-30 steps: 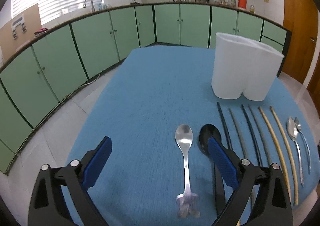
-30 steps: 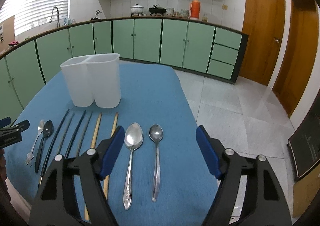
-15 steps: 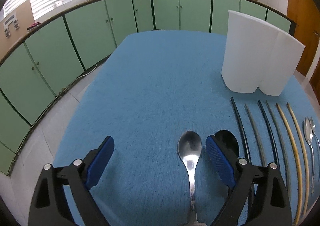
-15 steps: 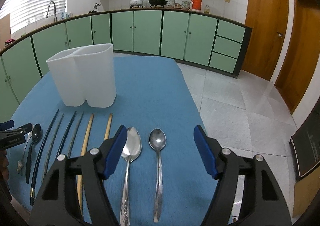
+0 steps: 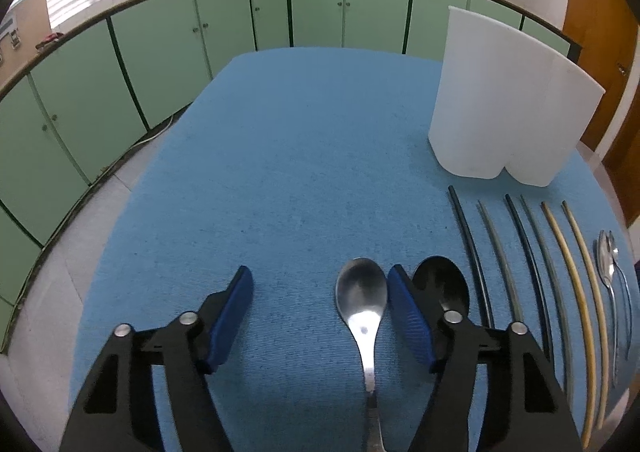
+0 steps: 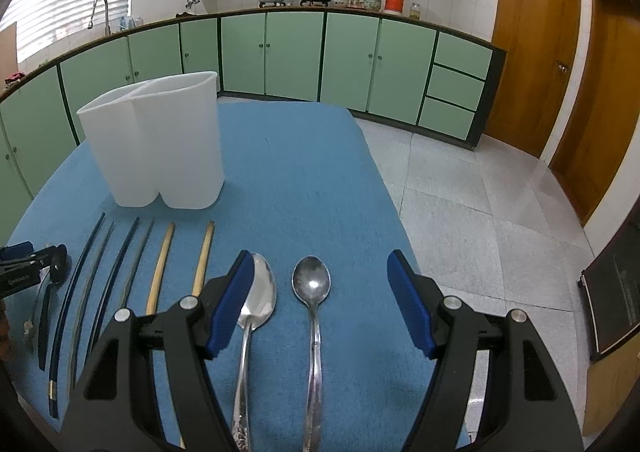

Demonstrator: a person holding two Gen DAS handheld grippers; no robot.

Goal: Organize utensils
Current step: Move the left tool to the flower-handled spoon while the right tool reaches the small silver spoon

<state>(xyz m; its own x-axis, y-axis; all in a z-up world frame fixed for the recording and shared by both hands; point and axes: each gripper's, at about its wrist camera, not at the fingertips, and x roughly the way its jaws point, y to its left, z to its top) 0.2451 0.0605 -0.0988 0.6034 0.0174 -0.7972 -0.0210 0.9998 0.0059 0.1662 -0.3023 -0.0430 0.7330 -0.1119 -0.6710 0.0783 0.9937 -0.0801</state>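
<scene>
the silver spoon (image 5: pixel 362 294) lies flat on the blue counter (image 5: pixel 300 156), bowl pointing away from me, and it sits between the fingers of my left gripper (image 5: pixel 320 288), close to the blue pad on the right side. those fingers have just been closing in, yet neither pad touches the spoon, so nothing is gripped. just beyond that pad lies a black spoon (image 5: pixel 440 284), partly hidden behind it.

my right gripper (image 6: pixel 320 276) hangs over the other end of the row with its fingers spread fairly wide. the smaller metal spoon (image 6: pixel 311 284) lies between them with a gap on both sides. a larger metal spoon (image 6: pixel 258 298) lies beside it, its bowl partly behind the left pad.

between the two pairs of spoons lie six chopsticks side by side: two black (image 5: pixel 468 244), two grey (image 5: pixel 500 248), and two wooden (image 6: pixel 162 264). behind the chopsticks stands the white holder (image 6: pixel 156 144), upright, with two compartments; from the right wrist view no utensil shows above its rim.

beyond the counter are green cabinets (image 6: pixel 292 52) and a brown door (image 6: pixel 532 52).
</scene>
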